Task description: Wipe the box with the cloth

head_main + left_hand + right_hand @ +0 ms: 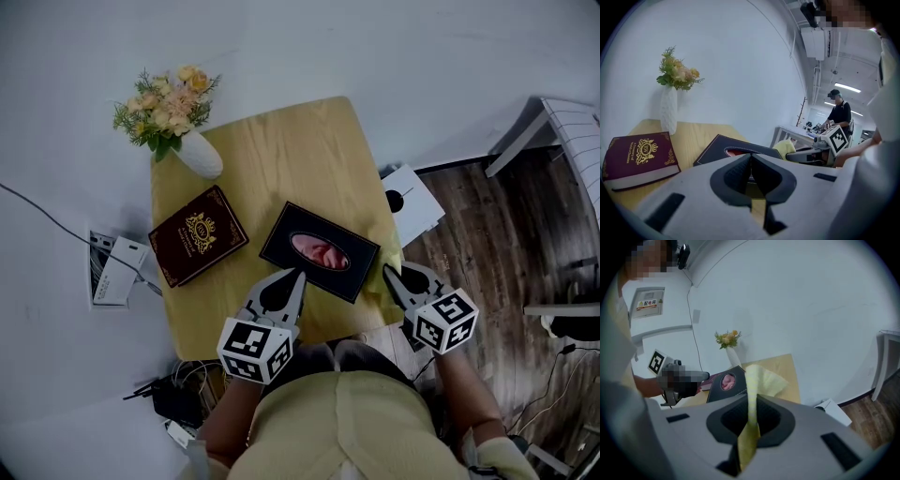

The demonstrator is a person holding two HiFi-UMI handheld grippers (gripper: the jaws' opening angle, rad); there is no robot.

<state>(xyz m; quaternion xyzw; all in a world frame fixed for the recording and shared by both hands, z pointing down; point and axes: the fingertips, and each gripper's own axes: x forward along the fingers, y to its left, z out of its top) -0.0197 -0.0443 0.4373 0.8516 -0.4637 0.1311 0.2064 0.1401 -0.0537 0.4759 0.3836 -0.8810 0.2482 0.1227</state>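
A black tissue box (320, 251) with an oval opening showing pink lies on the wooden table (281, 150); it also shows as a dark slab (726, 147) in the left gripper view and as the black box (725, 382) in the right gripper view. My right gripper (388, 276) is shut on a yellow cloth (757, 380), just right of the box; the cloth (392, 267) drapes at the table's right edge. My left gripper (298, 277) sits at the box's near edge, jaws closed with nothing between them.
A maroon book (198, 234) lies left of the box. A white vase of flowers (178, 127) stands at the far left corner. A white carton (412, 202) sits on the floor to the right, cables and a power strip (112, 272) to the left.
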